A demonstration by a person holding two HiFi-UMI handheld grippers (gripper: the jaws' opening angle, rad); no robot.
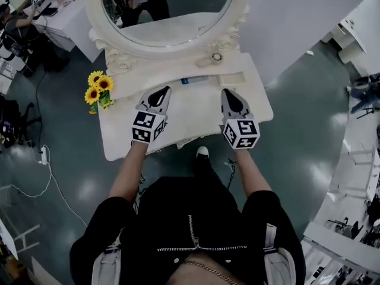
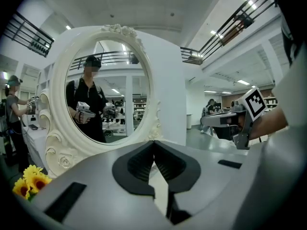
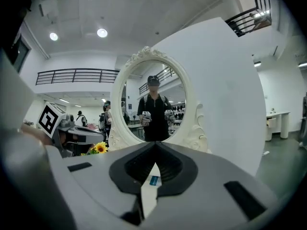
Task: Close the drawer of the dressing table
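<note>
both the left gripper (image 1: 160, 92) and right gripper (image 1: 229, 94) hover over the dressing table (image 1: 190, 114), jaws together and empty, facing the mirror (image 1: 172, 16).

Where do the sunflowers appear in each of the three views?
Head view: sunflowers at the dressing table's left edge.
Left gripper view: bottom left corner, lower left of the mirror.
Right gripper view: left of centre, beside the mirror's base.
Shared landmark: the oval mirror.

One dressing table (image 1: 191, 116), one mirror (image 1: 178, 31), three sunflowers (image 1: 98, 86), one tube (image 1: 194, 80), one left gripper (image 1: 166, 90) and one right gripper (image 1: 226, 92) were counted.
</note>
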